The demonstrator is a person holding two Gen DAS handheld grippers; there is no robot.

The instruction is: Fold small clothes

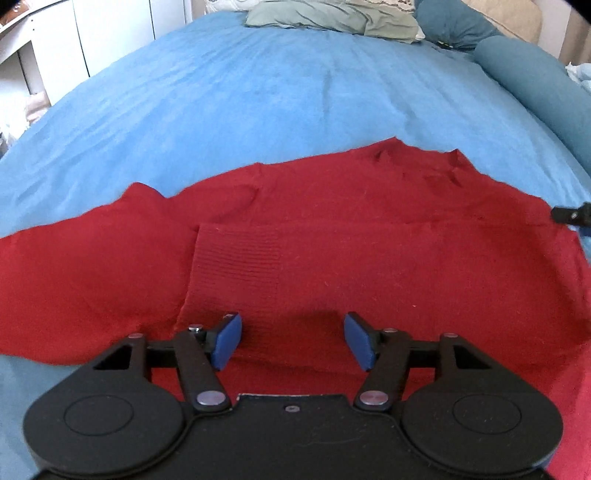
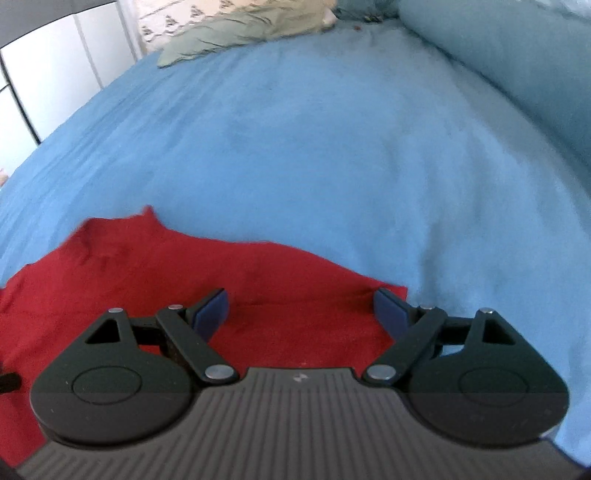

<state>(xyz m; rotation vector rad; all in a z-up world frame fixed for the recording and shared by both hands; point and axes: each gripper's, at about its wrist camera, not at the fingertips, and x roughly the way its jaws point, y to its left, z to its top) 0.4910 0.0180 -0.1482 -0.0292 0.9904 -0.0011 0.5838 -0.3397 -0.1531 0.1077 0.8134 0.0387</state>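
The sweater [image 1: 332, 236] lies spread on the bed [image 1: 258, 110], filling the lower half of the left wrist frame, with one sleeve [image 1: 236, 266] folded across its middle. The left gripper [image 1: 291, 339] sits at bottom centre, above the sweater. Pillows [image 1: 332, 16] lie at the top edge. In the right wrist frame, the right gripper [image 2: 301, 314] stands over the sweater's lower-right corner.
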